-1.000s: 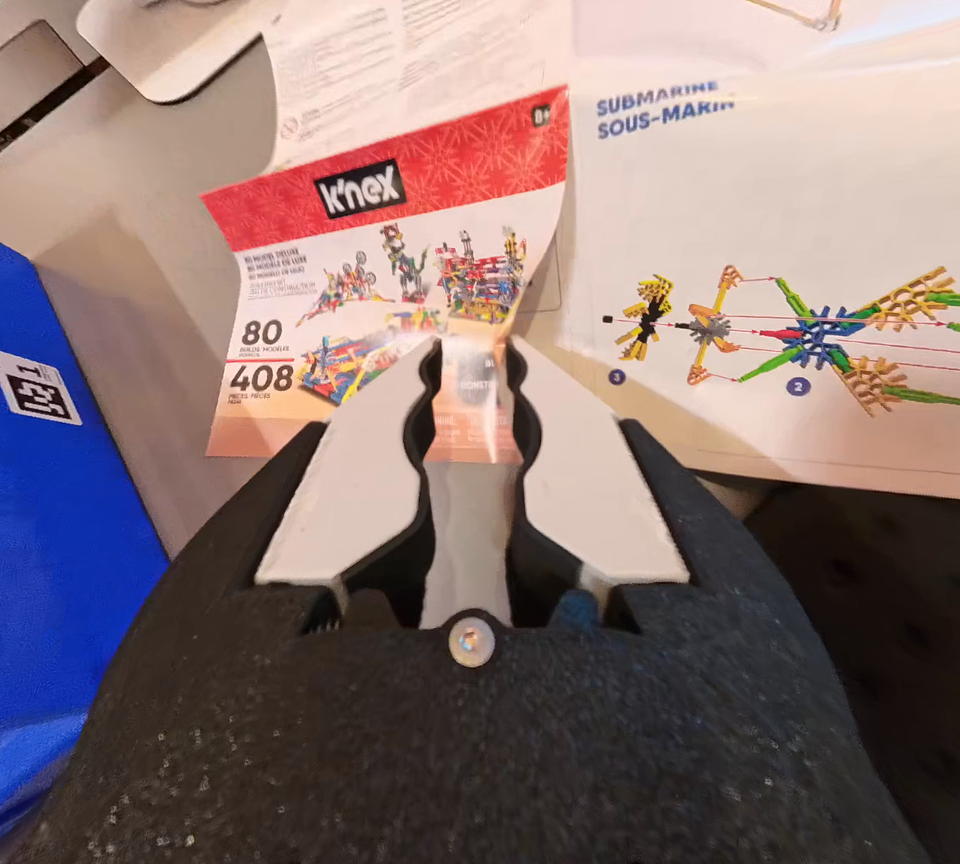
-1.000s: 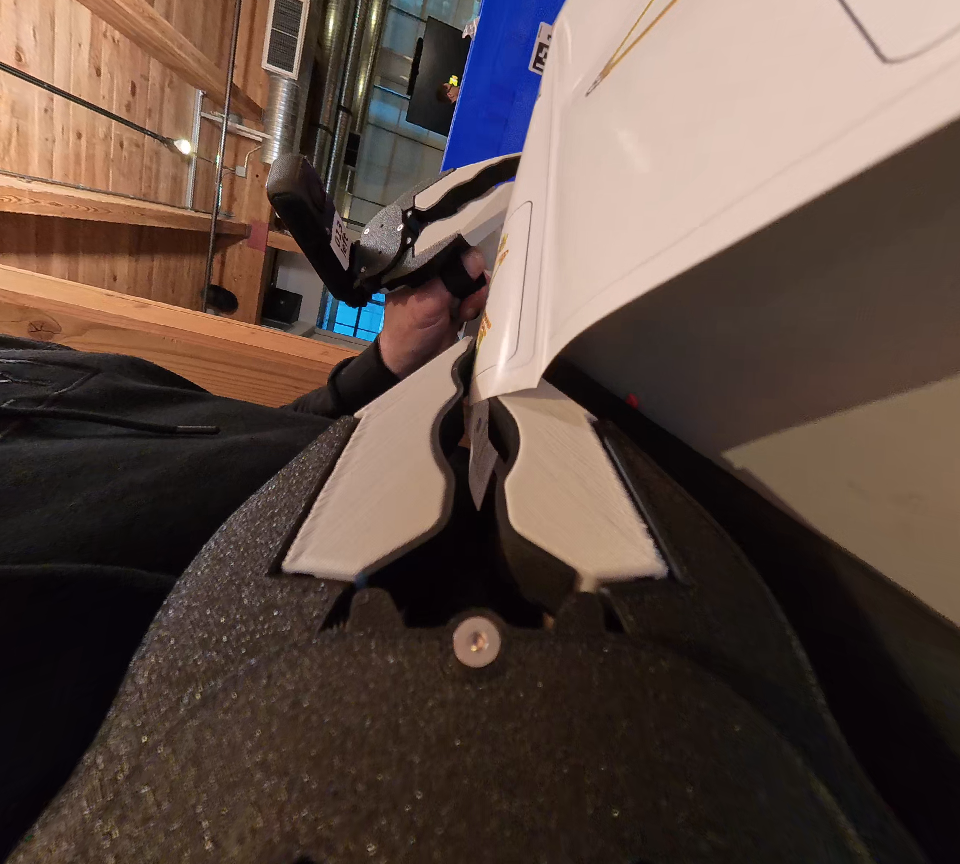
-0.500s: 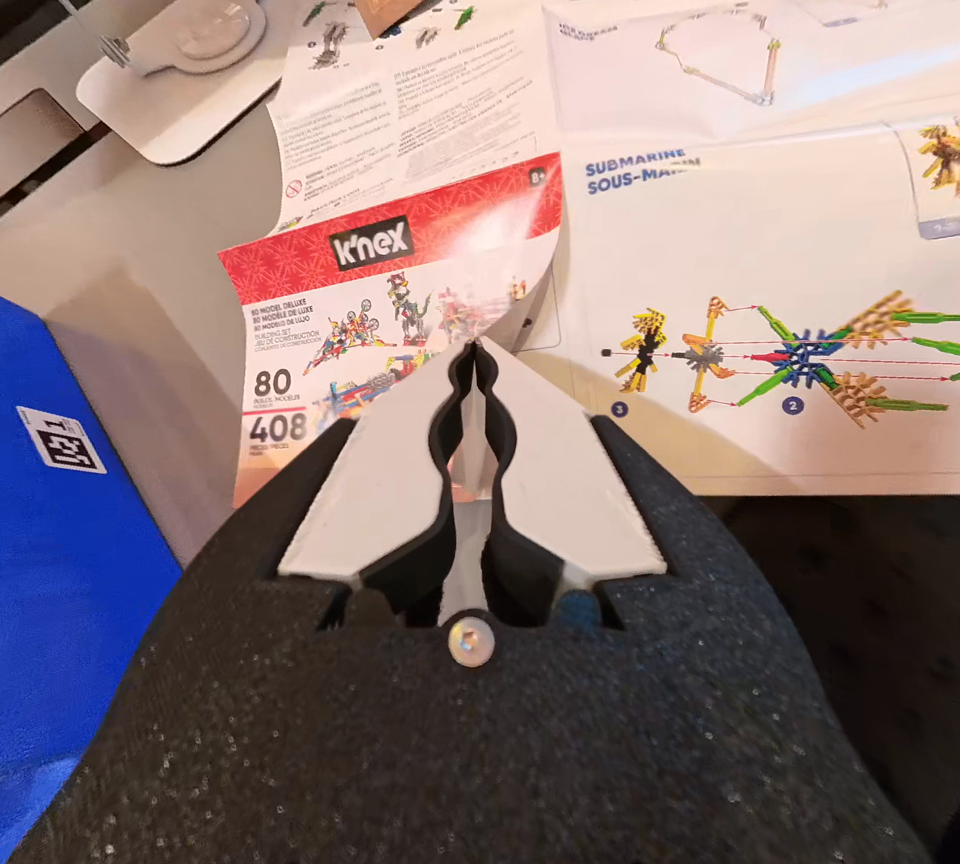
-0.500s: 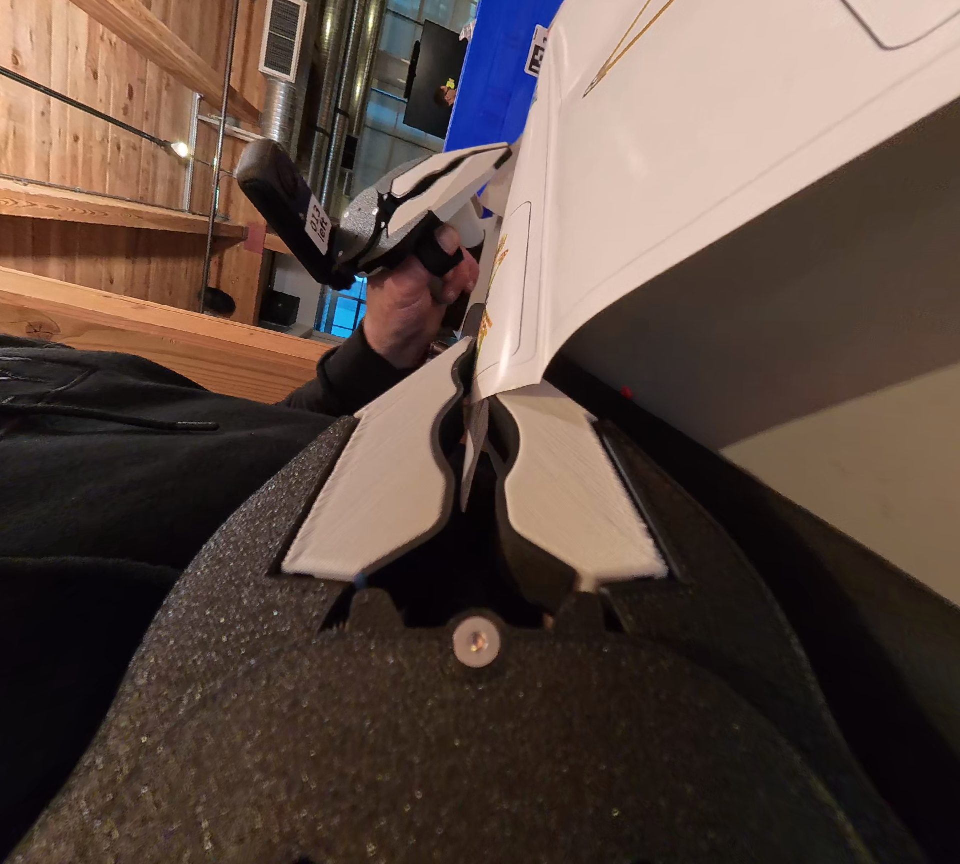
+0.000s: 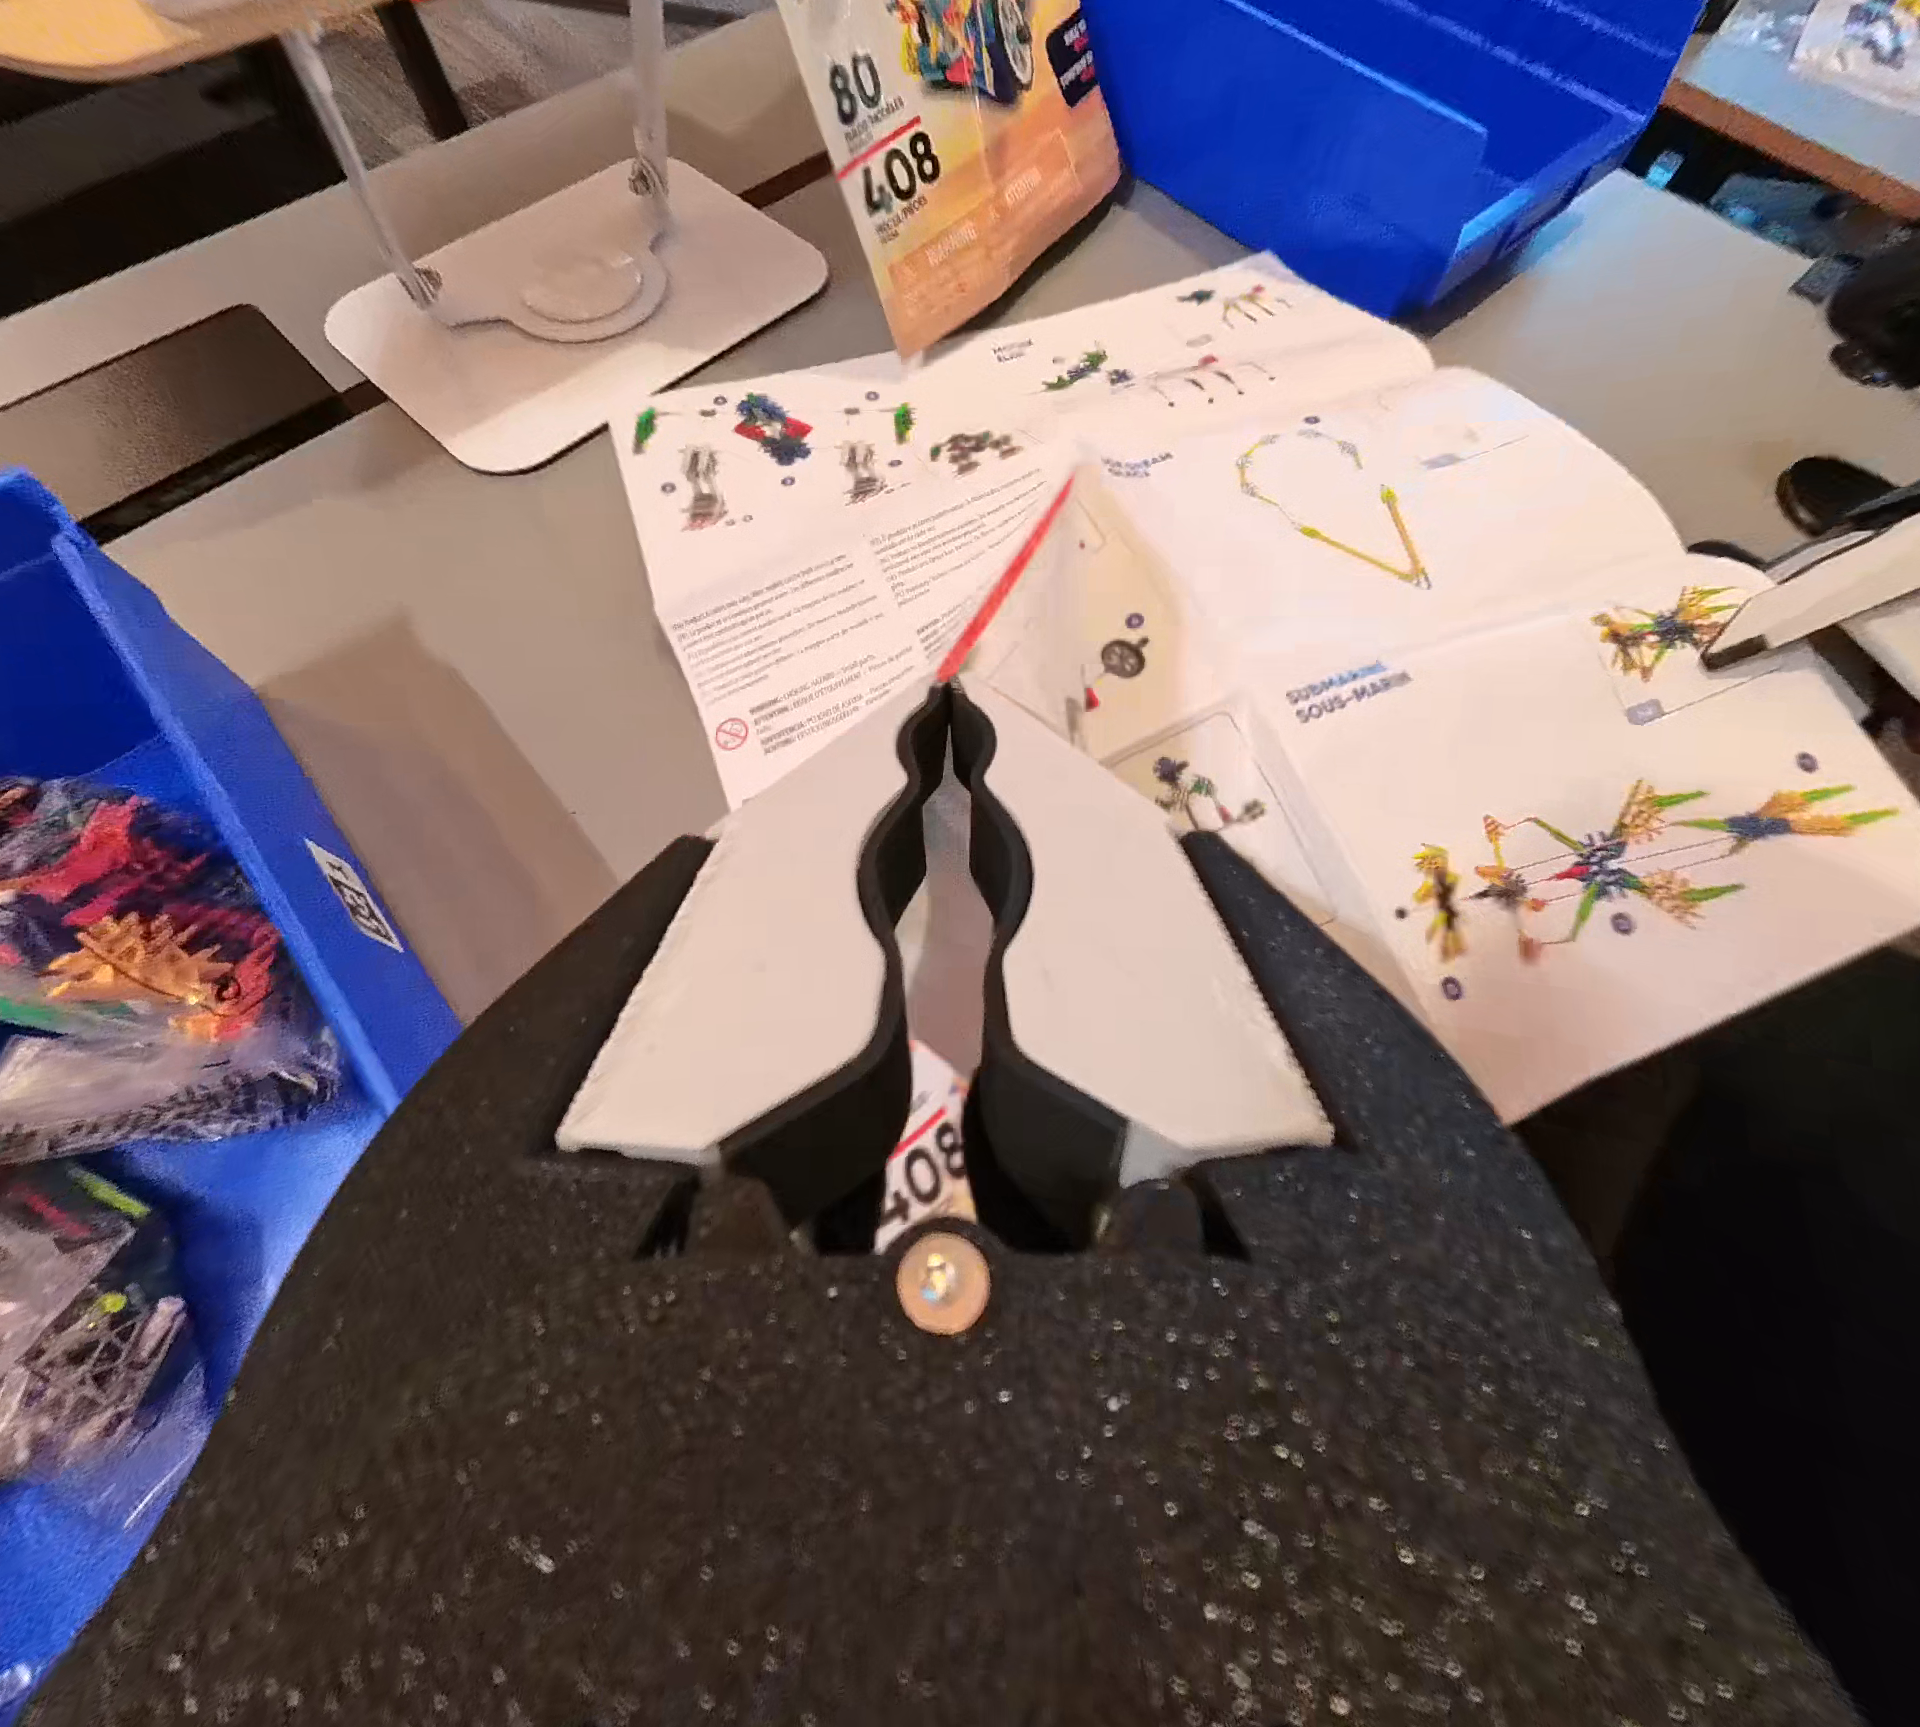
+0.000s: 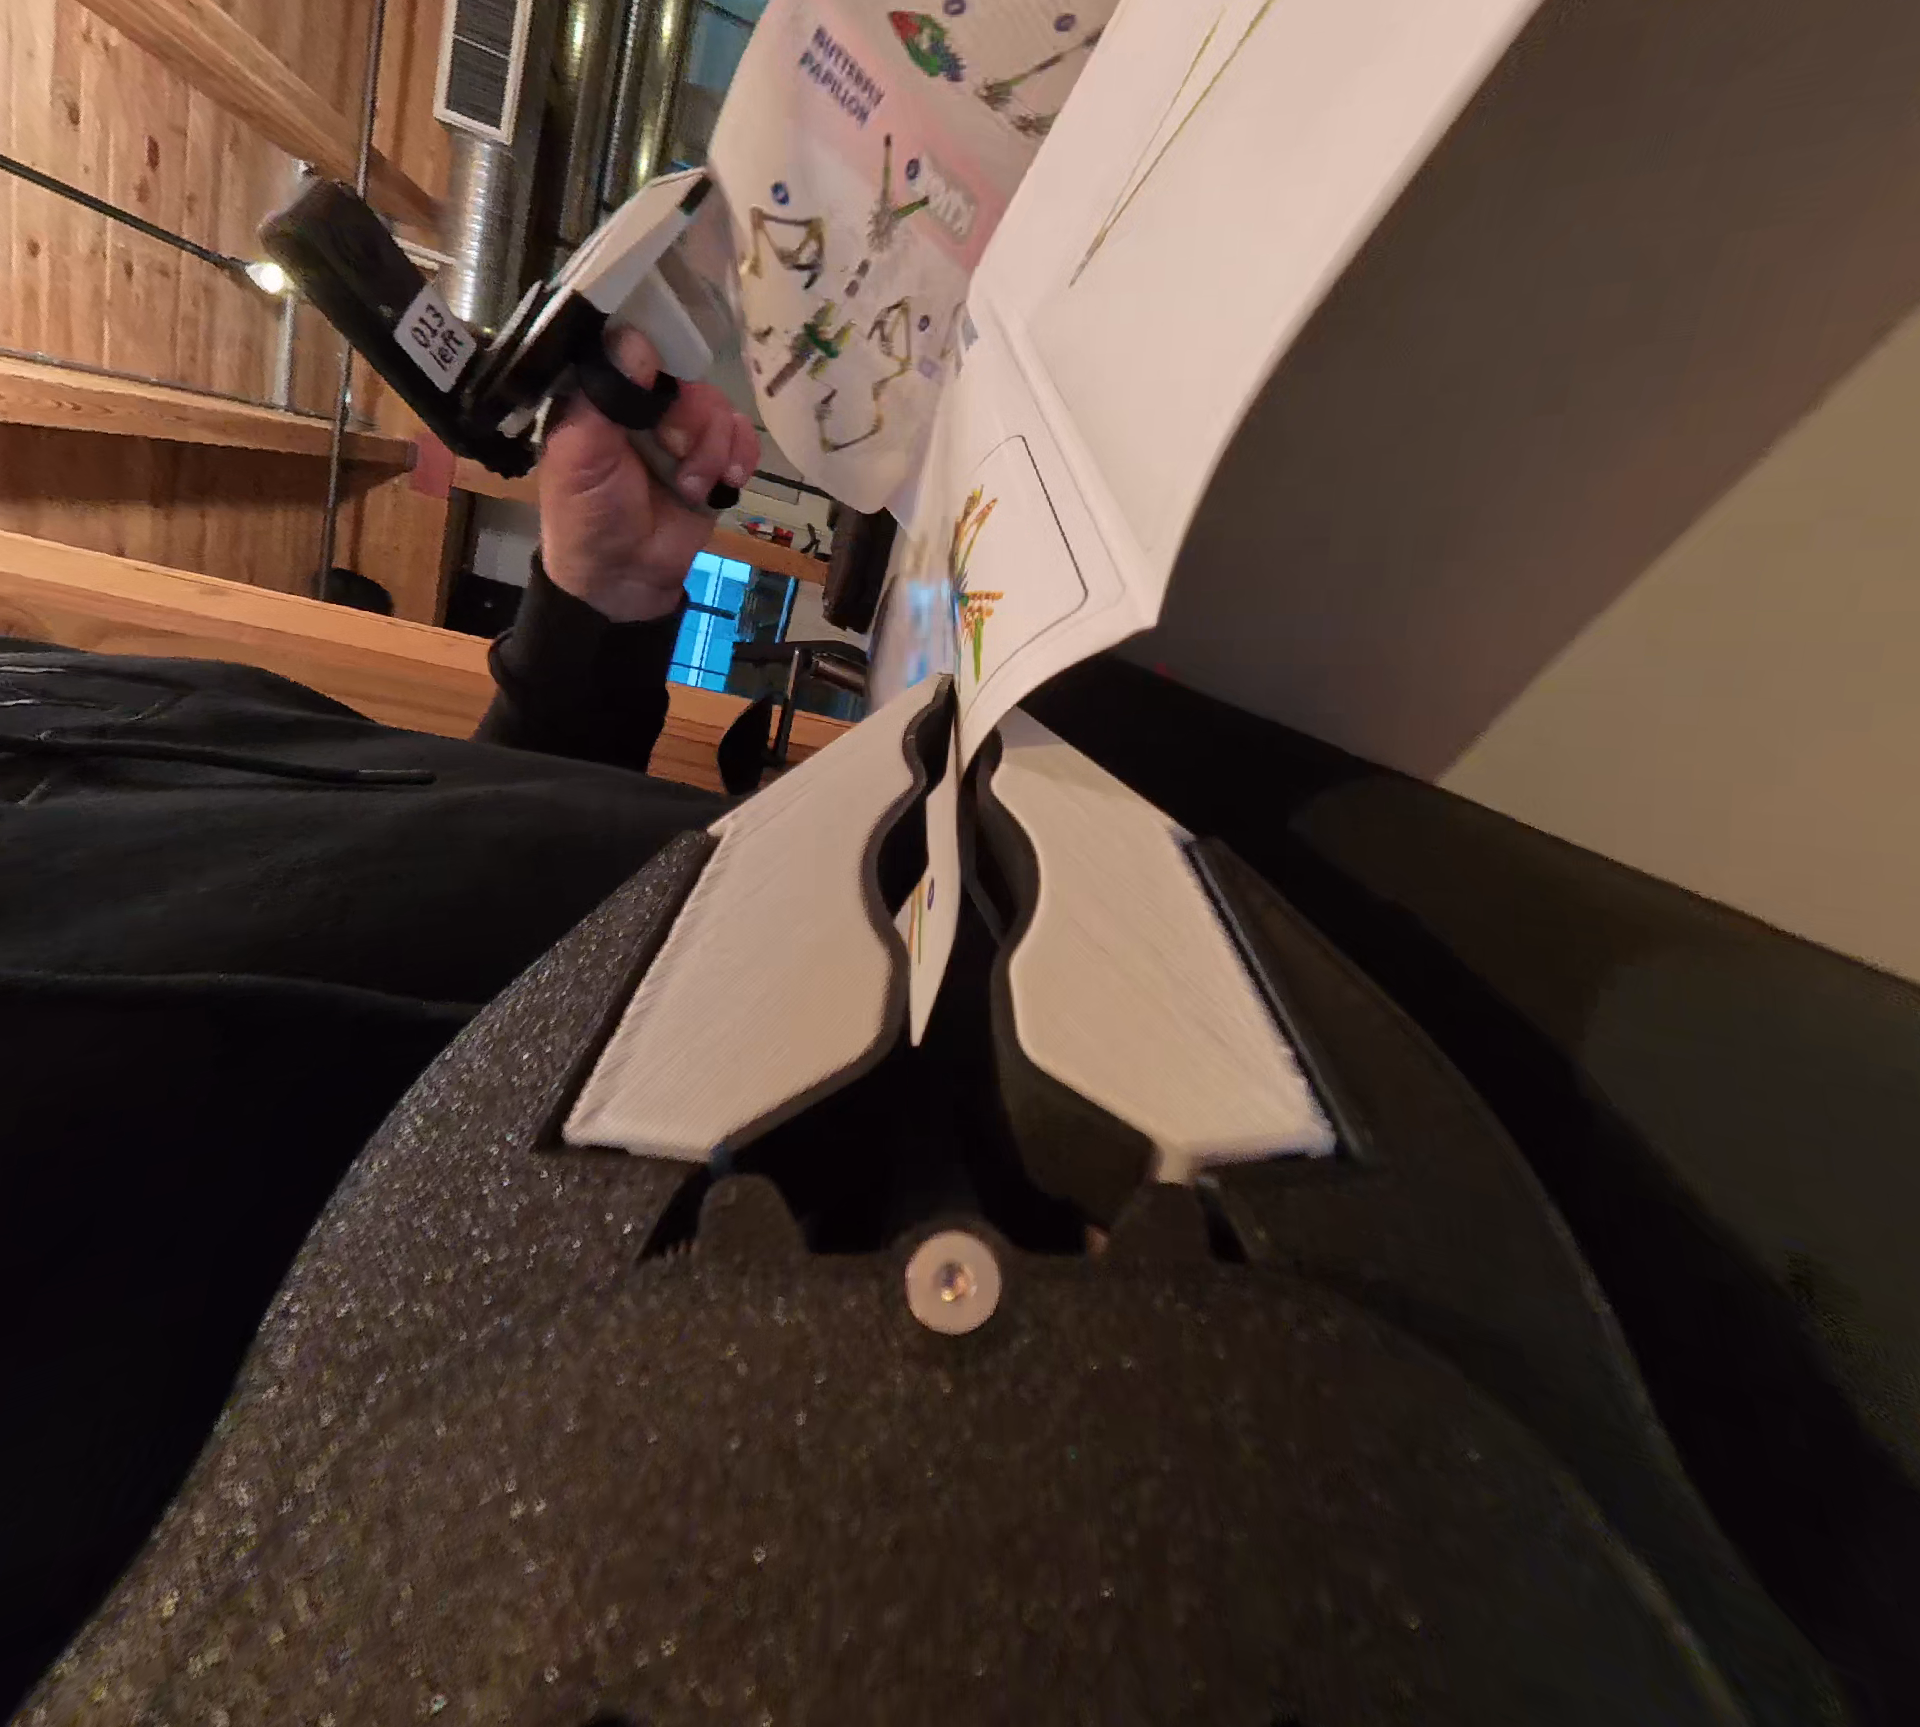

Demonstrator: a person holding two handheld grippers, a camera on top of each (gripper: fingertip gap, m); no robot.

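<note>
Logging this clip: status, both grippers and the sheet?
Left gripper shut on instruction sheet, flap lifted. Right gripper shut on sheet's other edge. Blue bin and box behind.

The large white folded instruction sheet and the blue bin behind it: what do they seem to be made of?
The large white folded instruction sheet looks like thin printed paper, slightly glossy: it creases and lifts where the left tongs pinch it. The blue bin looks like moulded rigid plastic, with smooth, evenly coloured walls.

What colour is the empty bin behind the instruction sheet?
Blue; the bin shows best in the left wrist view.
</note>
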